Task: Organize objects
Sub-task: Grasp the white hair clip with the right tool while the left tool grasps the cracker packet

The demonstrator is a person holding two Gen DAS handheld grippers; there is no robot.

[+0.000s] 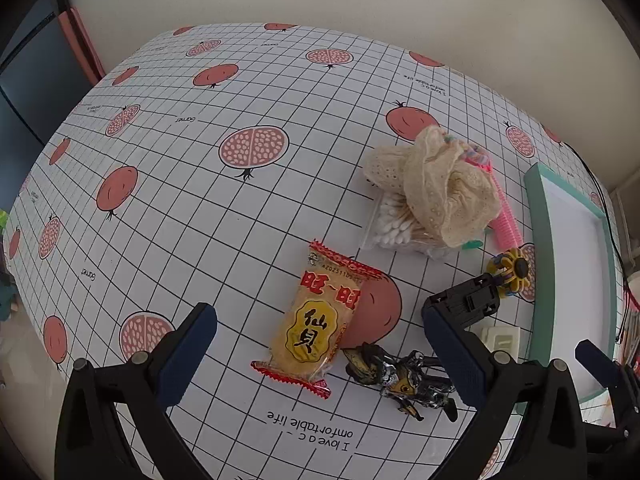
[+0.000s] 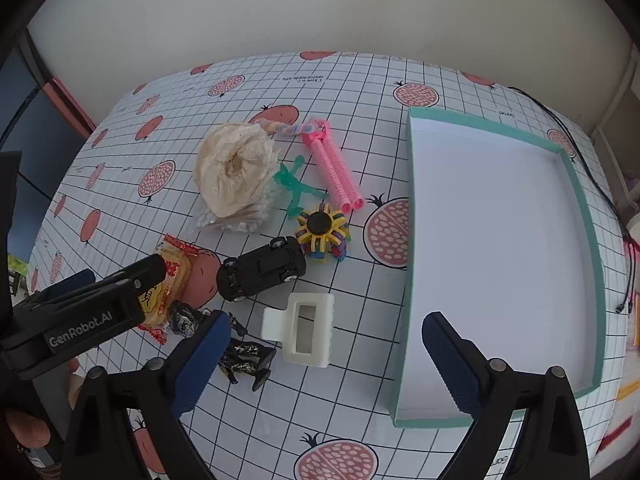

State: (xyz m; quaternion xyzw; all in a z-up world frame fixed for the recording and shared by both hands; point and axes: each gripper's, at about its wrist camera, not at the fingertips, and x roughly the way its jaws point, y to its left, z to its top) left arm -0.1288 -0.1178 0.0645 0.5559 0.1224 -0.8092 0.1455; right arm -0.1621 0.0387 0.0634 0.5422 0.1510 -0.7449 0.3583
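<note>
My left gripper is open and hovers over a yellow snack packet with red crimped ends. Beside the packet lie a black-and-gold toy figure and a black toy car. My right gripper is open too, with a white hair claw on the cloth between its fingers. A teal-rimmed box with a white floor sits to the right, holding nothing. The car and the snack packet also show in the right wrist view.
Farther back lie a beige lace cloth over a bag of cotton swabs, a green figure, pink rollers and a yellow spinner toy. A black cable runs along the table's right edge.
</note>
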